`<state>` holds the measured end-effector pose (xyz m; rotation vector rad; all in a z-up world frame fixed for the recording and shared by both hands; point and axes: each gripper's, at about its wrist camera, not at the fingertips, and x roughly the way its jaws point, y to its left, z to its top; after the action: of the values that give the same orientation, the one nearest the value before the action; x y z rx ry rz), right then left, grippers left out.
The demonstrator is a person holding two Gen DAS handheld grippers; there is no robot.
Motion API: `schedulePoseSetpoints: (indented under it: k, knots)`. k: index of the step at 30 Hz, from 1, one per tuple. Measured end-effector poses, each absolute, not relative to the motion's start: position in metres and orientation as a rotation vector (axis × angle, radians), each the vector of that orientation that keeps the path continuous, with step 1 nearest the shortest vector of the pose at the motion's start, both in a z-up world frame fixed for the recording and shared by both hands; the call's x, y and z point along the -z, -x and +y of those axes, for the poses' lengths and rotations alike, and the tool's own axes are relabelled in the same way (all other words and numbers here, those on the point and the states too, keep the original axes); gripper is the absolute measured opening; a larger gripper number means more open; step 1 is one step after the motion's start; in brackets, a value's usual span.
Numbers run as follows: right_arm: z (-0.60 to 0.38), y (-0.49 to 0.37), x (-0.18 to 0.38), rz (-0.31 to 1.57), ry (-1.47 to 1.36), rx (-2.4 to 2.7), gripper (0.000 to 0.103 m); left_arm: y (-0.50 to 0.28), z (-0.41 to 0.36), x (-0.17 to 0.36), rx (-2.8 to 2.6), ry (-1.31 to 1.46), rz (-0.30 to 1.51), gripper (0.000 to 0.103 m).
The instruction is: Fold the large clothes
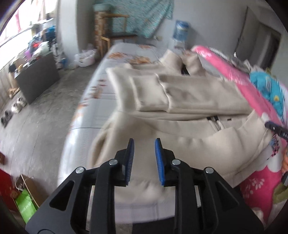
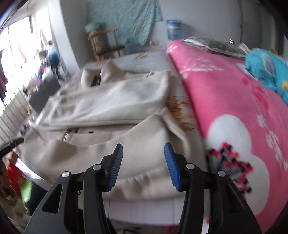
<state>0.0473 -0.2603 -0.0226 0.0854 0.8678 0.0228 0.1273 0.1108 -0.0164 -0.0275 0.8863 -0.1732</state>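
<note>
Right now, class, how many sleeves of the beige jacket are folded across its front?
2. One sleeve lies on the left of the jacket; the other sleeve lies beside it, toward the pink blanket. Their cuffs meet near the middle.

The jacket (image 1: 180,100) is plain cream-beige with a silver zip (image 1: 216,125). Under it, the bed sheet (image 1: 100,93) is pale grey with orange-brown prints. The blanket (image 2: 225,100) beside it is bright pink, patterned with white shapes and small red and black marks. A turquoise cloth (image 1: 142,16) hangs on the grey wall. Both grippers are black with blue pads (image 1: 130,158).
</note>
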Motion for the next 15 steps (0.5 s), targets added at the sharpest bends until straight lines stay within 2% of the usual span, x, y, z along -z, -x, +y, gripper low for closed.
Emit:
schedulePoseSetpoints:
  k: [4,6,7,8,9,11,15]
  knots:
    - [-0.247,-0.078,0.045,0.926,-0.01,-0.013,0.047,-0.147,0.085,0.046,0.145,-0.082,0.941,0.023]
    - [-0.243,-0.089,0.059,0.97,0.036,0.006,0.041,-0.149,0.075,0.05,0.122,-0.15,0.901,0.022]
    - [-0.24,-0.089,0.061,0.961,0.054,0.001,0.034,-0.149,0.071,0.05,0.118,-0.171,0.893,0.012]
    - [-0.238,-0.088,0.06,0.959,0.06,-0.02,0.016,-0.148,0.067,0.05,0.105,-0.202,0.881,0.003]
    - [-0.236,-0.087,0.059,0.961,0.065,-0.016,0.007,-0.146,0.064,0.051,0.099,-0.226,0.872,0.003]
    - [-0.234,-0.084,0.054,0.942,0.076,0.004,0.004,-0.142,0.063,0.048,0.097,-0.242,0.85,0.001]
    - [-0.238,-0.07,0.017,0.815,0.043,0.035,0.003,-0.127,0.078,0.005,0.079,-0.186,0.72,0.001]
